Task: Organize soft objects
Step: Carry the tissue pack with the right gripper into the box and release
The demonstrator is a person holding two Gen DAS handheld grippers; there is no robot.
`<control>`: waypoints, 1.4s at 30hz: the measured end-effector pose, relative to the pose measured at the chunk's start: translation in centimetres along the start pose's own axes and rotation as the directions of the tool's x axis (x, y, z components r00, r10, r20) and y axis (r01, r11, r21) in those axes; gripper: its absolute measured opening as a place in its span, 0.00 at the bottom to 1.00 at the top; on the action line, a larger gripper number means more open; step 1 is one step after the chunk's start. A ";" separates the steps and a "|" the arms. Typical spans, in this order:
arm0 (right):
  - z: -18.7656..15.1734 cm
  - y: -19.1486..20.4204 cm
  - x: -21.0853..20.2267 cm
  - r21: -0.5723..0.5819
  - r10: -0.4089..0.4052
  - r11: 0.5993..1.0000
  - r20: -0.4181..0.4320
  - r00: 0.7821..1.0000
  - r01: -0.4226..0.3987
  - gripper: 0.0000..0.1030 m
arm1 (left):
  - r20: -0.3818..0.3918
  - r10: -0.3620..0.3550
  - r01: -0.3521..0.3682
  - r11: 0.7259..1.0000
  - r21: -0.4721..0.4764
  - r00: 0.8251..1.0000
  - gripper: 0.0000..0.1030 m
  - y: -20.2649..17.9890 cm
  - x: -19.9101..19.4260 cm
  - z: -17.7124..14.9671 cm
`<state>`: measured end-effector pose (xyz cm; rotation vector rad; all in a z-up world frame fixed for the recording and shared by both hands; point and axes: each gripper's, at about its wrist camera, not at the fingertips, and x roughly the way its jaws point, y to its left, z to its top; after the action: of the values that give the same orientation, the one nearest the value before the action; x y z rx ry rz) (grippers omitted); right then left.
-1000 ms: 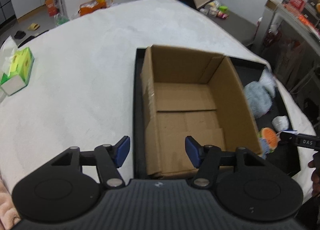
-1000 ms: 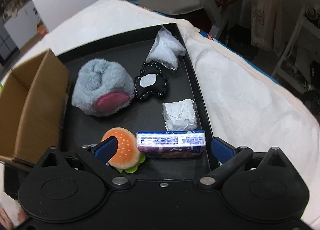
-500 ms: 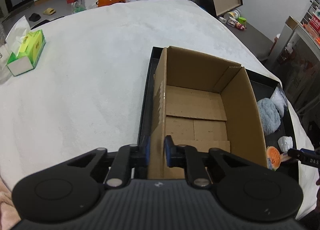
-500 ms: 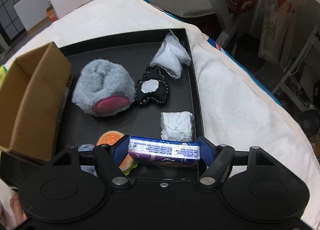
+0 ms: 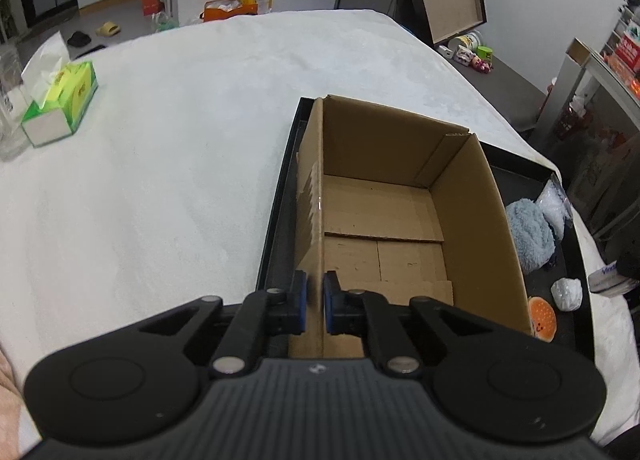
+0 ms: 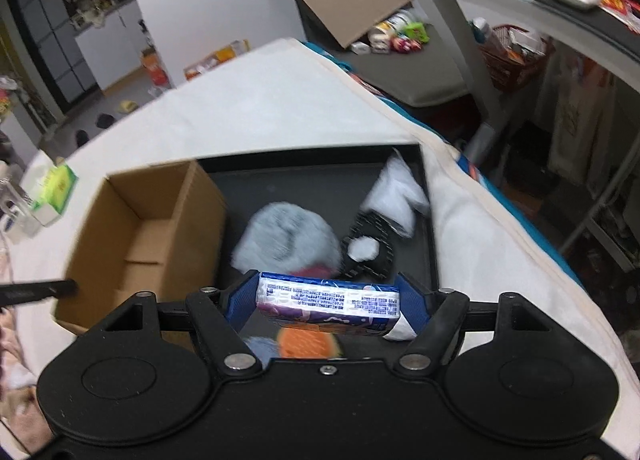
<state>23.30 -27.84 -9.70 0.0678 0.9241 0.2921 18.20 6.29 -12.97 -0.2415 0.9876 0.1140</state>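
Observation:
An open, empty cardboard box [image 5: 400, 220] stands at the left end of a black tray [image 5: 280, 204]. My left gripper [image 5: 315, 302] is shut on the box's near-left wall. My right gripper [image 6: 326, 302] is shut on a purple and white tissue pack [image 6: 328, 300], held above the tray [image 6: 304, 176]. Below it lie a grey-blue plush [image 6: 288, 238], a black and white plush [image 6: 366, 250], a burger plush [image 6: 308, 344] and a clear bag [image 6: 394, 190]. The box also shows in the right wrist view [image 6: 148, 228]. The plush [image 5: 530, 234] and burger [image 5: 542, 318] show in the left wrist view.
A white cloth covers the table [image 5: 160, 180]. A green tissue box [image 5: 62, 100] stands at the far left. A crumpled white wad [image 5: 566, 292] lies on the tray. The table's right edge [image 6: 500, 220] drops to a cluttered floor and shelves.
My left gripper closed on the box wall. My right gripper closed on the tissue pack and lifted it off the tray, tilting toward the box.

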 end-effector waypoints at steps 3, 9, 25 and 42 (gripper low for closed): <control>0.9 1.3 -0.6 -0.022 0.028 0.999 0.023 0.999 -0.028 0.69 | -0.008 -0.012 0.012 0.999 -0.036 1.000 0.07 0.4 0.1 0.1; 2.4 4.1 -0.8 -0.050 0.088 0.995 0.044 0.995 -0.086 0.69 | -0.011 -0.036 0.036 0.998 -0.050 0.999 0.08 0.5 0.0 0.1; 4.2 11.1 3.0 -0.128 0.180 0.976 0.002 0.984 -0.178 0.69 | -0.016 -0.090 0.089 0.993 -0.082 0.996 0.08 2.5 0.7 0.6; 6.0 16.2 7.1 -0.199 0.213 0.955 -0.045 0.976 -0.218 0.69 | -0.068 -0.181 0.175 0.981 -0.079 0.981 0.10 4.2 1.6 1.5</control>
<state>28.55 -9.94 -8.60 -0.0232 0.9061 0.5902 19.47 10.69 -14.17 -0.4024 1.0324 -0.0227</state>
